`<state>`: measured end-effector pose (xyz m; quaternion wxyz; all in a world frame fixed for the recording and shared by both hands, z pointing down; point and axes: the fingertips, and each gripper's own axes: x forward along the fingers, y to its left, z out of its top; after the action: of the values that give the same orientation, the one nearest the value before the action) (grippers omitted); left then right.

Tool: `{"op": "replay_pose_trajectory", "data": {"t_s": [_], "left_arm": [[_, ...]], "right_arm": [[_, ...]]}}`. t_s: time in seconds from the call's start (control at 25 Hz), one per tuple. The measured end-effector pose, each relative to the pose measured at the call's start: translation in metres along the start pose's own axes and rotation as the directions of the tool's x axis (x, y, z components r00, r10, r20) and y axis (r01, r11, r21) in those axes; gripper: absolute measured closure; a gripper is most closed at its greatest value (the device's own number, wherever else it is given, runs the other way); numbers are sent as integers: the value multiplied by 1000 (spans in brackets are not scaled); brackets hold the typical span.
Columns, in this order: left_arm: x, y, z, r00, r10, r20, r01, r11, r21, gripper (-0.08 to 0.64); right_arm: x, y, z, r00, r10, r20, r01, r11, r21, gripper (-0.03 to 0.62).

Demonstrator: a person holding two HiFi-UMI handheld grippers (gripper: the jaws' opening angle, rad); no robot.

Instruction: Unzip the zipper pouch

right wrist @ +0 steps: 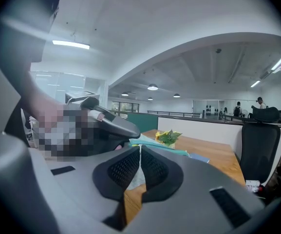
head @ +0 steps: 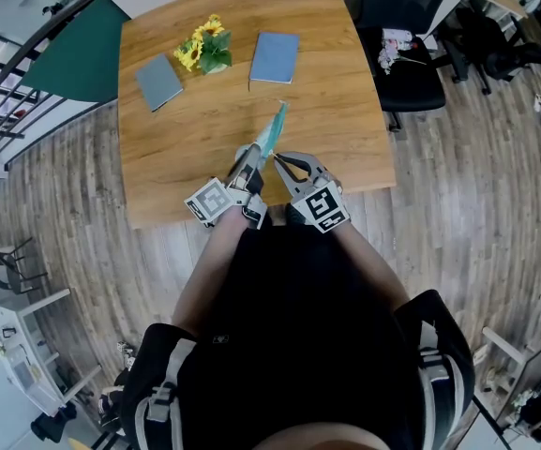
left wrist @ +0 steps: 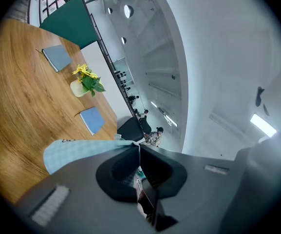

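A light teal zipper pouch [head: 272,131] is lifted off the wooden table [head: 214,120] near its front edge and points away from me. My left gripper [head: 254,158] is shut on its near end, and the checked fabric [left wrist: 77,150] spreads leftward from the closed jaws [left wrist: 139,147]. My right gripper [head: 278,161] sits close beside it on the right, also shut. Pale fabric shows pinched between the pads [right wrist: 140,150], with the teal pouch [right wrist: 165,149] running on beyond them. I cannot make out the zipper pull. The left gripper's body [right wrist: 113,125] crosses just ahead in the right gripper view.
Farther back on the table lie a grey notebook [head: 159,82], a blue notebook [head: 275,57] and a small bunch of yellow flowers [head: 204,47]. A black office chair [head: 406,59] stands at the table's right. The floor is wood.
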<state>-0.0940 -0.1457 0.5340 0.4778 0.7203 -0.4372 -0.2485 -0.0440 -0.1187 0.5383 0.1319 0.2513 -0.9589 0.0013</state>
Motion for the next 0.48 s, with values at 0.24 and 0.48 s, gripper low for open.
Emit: {"op": "replay_pose_trajectory", "data": {"t_s": [0.24, 0.48], "left_arm": [[0, -1, -3, 1000, 5, -6, -5, 1000, -3, 555], [0, 0, -5, 1000, 12, -23, -12, 1000, 10, 557]], "right_arm": [[2, -1, 1, 1000, 7, -2, -7, 1000, 0, 584], [2, -5, -2, 1000, -6, -11, 7, 1000, 29, 584]]}}
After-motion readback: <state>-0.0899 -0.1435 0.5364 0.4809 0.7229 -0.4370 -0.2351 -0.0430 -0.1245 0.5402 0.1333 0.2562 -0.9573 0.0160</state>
